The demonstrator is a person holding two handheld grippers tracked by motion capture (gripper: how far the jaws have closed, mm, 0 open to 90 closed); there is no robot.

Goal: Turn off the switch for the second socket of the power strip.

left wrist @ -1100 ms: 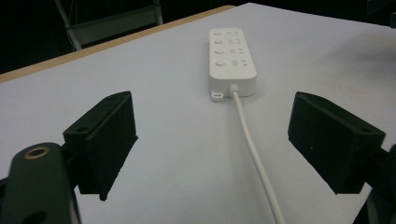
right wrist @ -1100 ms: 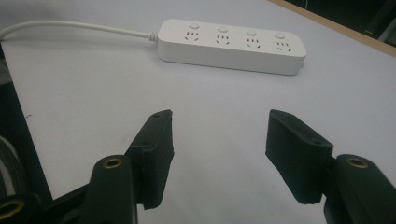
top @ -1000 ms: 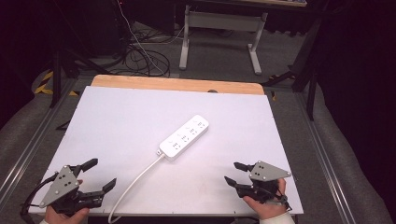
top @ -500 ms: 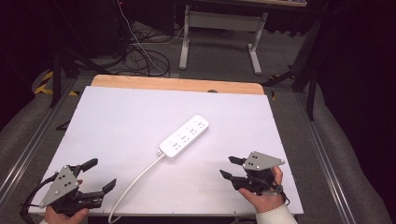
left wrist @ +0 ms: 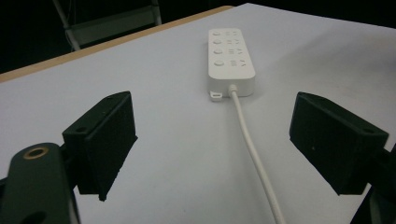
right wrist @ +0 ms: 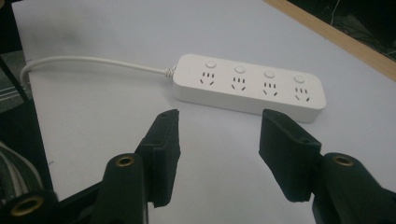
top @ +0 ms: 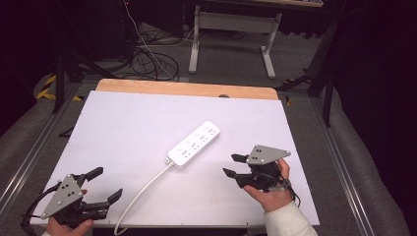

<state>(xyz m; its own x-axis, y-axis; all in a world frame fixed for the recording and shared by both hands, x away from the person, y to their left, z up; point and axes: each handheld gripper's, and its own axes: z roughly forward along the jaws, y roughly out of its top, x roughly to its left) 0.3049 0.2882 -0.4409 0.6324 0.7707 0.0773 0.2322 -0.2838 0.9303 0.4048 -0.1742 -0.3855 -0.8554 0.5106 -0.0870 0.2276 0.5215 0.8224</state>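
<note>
A white strip lies slantwise near the middle of the desk, its cord trailing to the near edge. The right tongs sit spread and empty just beside the strip's near side (jaws aimed at it). The left tongs rest spread at the near left corner.

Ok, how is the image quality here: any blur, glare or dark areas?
High view: the white table is evenly lit, its surroundings very dark; the power strip is clear. Left gripper view: the near jaws look soft, the power strip sharper. Right gripper view: the power strip is crisp, with no strong glare.
</note>
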